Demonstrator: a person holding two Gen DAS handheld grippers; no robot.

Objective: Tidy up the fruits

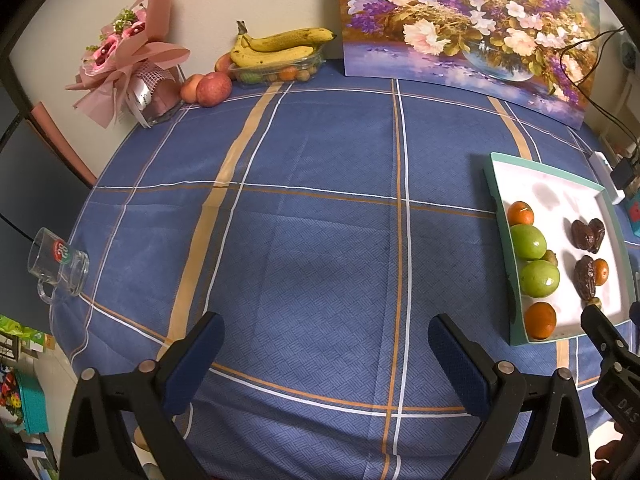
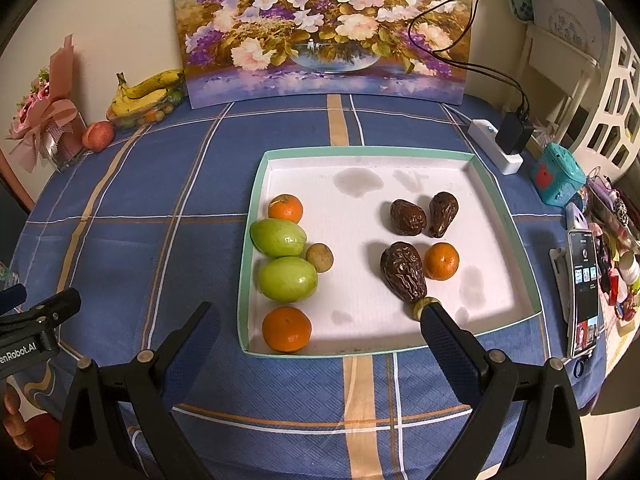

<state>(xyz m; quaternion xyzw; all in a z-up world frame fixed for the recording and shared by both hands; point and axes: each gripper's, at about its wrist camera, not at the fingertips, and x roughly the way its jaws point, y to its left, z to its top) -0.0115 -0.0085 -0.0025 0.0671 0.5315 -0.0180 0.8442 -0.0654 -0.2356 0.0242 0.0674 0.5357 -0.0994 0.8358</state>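
left gripper (image 1: 326, 356): jaws released, wide apart, nothing between them, over bare blue checked cloth on the bench (image 1: 320, 220), well left of the tray
right gripper (image 2: 320, 344): jaws released, wide apart, empty, at the near edge of the tray; right fingertip overlaps the near right corner area, just by a small yellowish fruit (image 2: 425, 305)
tray (image 2: 360, 152): shallow white box with green rim, on the bench, right of centre
tray left side: orange (image 2: 285, 208) at the far end, then two green fruits (image 2: 279, 237) (image 2: 287, 279), small brown round fruit (image 2: 319, 257) touching both, another orange (image 2: 286, 329) nearest the camera
tray right side: two dark wrinkled dates (image 2: 408, 217) (image 2: 443, 214) side by side, touching; a bigger date (image 2: 403, 271) nearer, an orange (image 2: 441, 261) just beside it on the right
back left of bench: bananas (image 1: 280, 46) on a clear container (image 1: 276, 72) of small fruits, two apples (image 1: 206, 88) beside it, wrapped bouquet (image 1: 128, 60) in the corner
back wall: flower painting (image 2: 324, 28) leaning on the wall
left edge of bench: glass mug (image 1: 58, 266) lying on its side
right edge of bench: phone (image 2: 583, 292) on a stand, power strip (image 2: 494, 144) with black plug, teal box (image 2: 556, 174)
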